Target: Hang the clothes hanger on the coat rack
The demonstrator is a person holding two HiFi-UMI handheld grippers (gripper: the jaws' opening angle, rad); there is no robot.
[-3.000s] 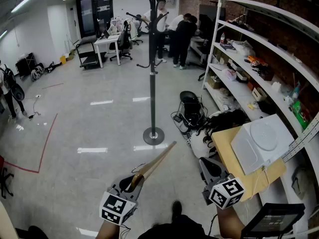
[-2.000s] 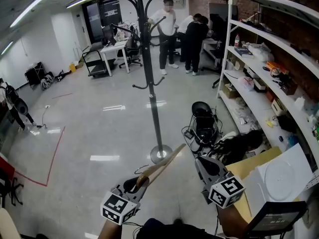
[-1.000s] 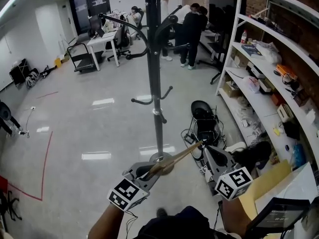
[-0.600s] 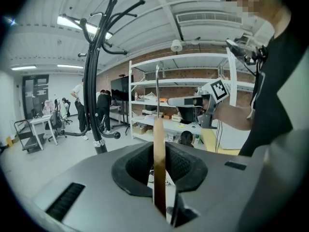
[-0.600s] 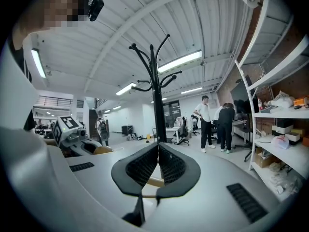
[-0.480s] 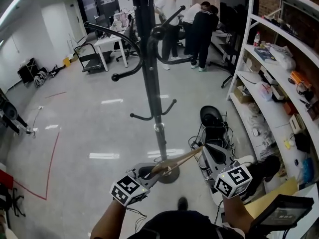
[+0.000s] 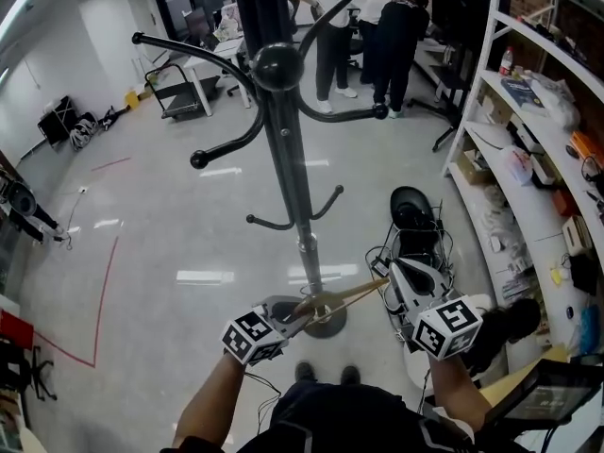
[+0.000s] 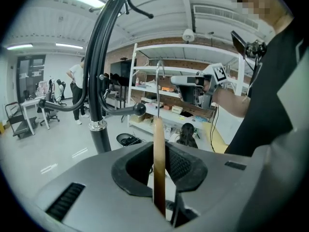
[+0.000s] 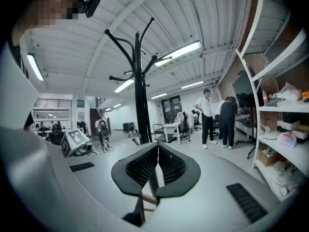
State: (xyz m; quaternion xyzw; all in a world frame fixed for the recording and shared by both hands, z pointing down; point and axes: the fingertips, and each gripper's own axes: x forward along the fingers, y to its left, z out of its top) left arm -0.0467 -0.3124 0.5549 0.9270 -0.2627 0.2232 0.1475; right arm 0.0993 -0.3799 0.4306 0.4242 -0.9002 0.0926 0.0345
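Far left, head view: a red tape line (image 7: 106,295) is marked on the grey floor.

Left gripper (image 7: 294,311): held low, left of centre, with its marker cube (image 7: 253,336) facing up. In the left gripper view the jaws are seen clamped on the near end of the clothes hanger (image 7: 344,293). The wooden bar is pinched edge-on between the ribbed pads, which are kept only slightly apart by its thickness. The hanger's metal hook (image 8: 158,76) is seen rising above the wood.

Hanger position: it is carried between the two grippers, well below the rack's arms and on none of them. In the head view it crosses in front of the round base of the coat rack (image 7: 283,159).

Coat rack: a black pole, centre frame, with a ball knob on top and curved arms spreading left and right.

Right gripper (image 7: 394,276): met by the far part of the hanger. Its jaws are closed, with the pads meeting at the tips. A thin grey stem is caught low between them, and wood is seen directly beneath it. Marker cube (image 7: 448,327) is noted.

Right edge: white shelving (image 7: 479,64) is loaded with small items. People (image 7: 401,36) are seen standing at the back
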